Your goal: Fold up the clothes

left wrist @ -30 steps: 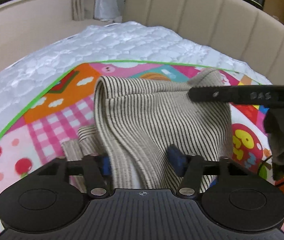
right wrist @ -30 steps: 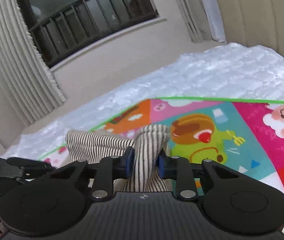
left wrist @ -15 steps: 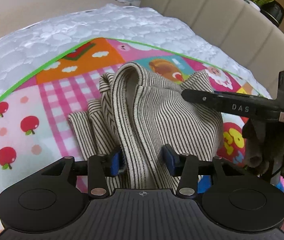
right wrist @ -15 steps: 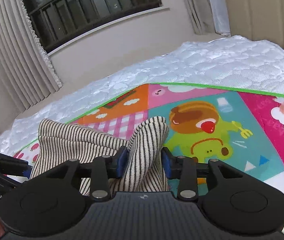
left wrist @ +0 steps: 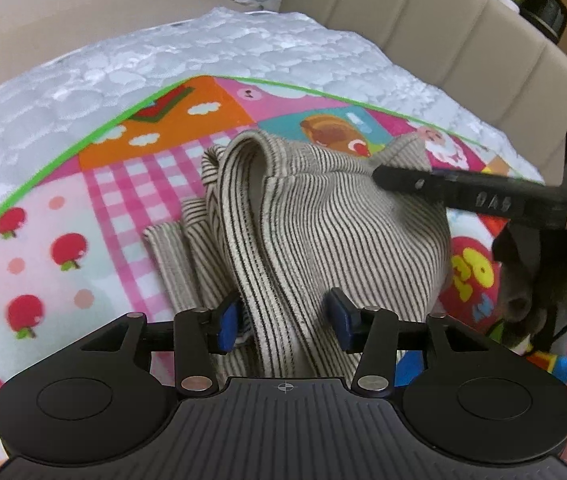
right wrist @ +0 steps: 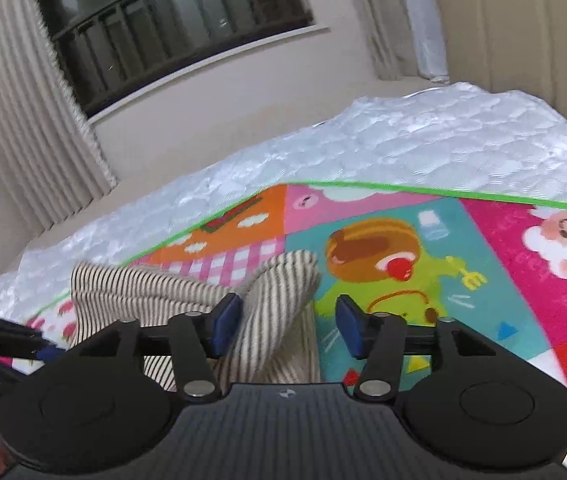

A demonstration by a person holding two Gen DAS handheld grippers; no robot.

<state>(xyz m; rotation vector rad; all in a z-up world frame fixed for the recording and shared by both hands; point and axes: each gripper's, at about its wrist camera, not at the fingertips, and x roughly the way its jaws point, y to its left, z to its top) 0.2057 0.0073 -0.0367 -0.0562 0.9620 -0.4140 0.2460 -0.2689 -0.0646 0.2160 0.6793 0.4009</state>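
Since half a second ago, both jaws spread wider, released around the striped garment (left wrist: 315,216), bunched on the play mat (left wrist: 95,208) near the bed's foot edge. Soft, light, limp; best pinched at hem corners.

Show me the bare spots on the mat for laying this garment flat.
Free: the apple-print patch left of the striped garment, and the teal and pink panels to its right, up to the green border. Crowded: mat centre, under the bunched garment and both grippers.

A cartoon play mat (left wrist: 83,216) covers a white quilted mattress (right wrist: 423,140).
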